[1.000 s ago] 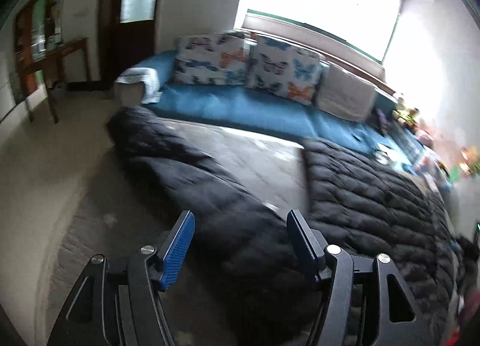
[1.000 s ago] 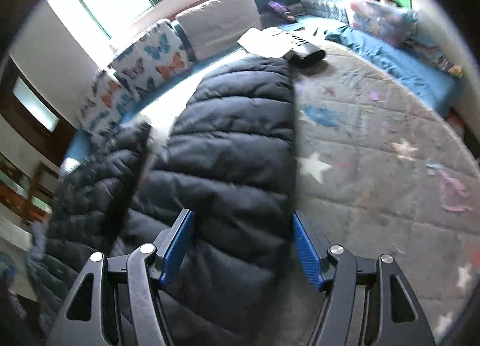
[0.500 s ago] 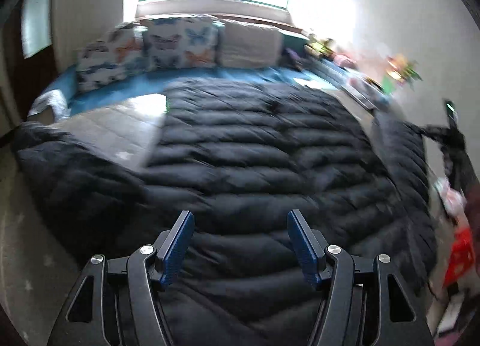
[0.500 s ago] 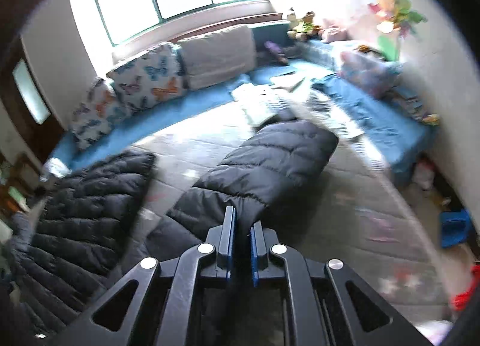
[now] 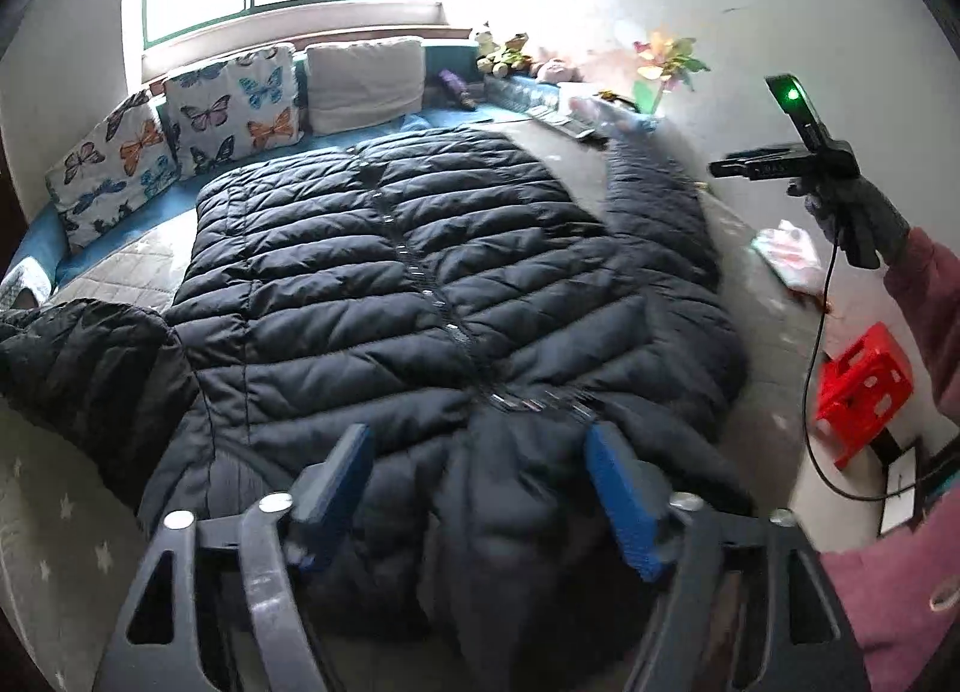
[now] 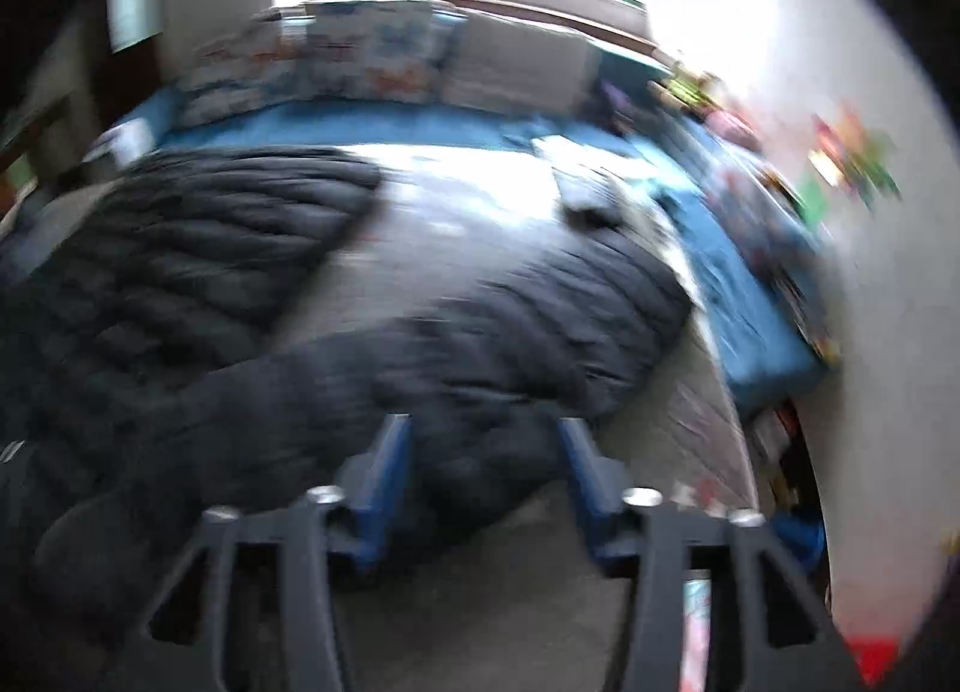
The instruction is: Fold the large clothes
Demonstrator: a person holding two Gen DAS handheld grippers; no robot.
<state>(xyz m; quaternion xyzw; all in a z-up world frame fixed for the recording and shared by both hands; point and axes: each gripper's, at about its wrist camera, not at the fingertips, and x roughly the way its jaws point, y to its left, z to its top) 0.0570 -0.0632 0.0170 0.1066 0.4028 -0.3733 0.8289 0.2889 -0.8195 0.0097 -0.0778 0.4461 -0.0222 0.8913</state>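
Note:
A large black quilted puffer jacket [image 5: 432, 284] lies spread flat on the grey star-patterned mat, zip up the middle, one sleeve out to the left [image 5: 84, 356] and one to the right [image 5: 654, 200]. My left gripper [image 5: 480, 488] is open and empty, hovering over the jacket's near collar end. In the blurred right wrist view my right gripper [image 6: 483, 464] is open above the right sleeve [image 6: 480, 344], holding nothing. The other hand-held gripper shows in the left wrist view [image 5: 804, 152], raised at the right.
Butterfly cushions [image 5: 228, 110] and a beige cushion [image 5: 366, 80] line a blue bench under the window. Toys and a paper flower [image 5: 666, 56] sit at the back right. A red crate [image 5: 864, 386] stands by the right wall.
My right gripper was shut on the sleeve half a second ago and is now open with the sleeve laid down. My left gripper has swung right over the jacket's collar end.

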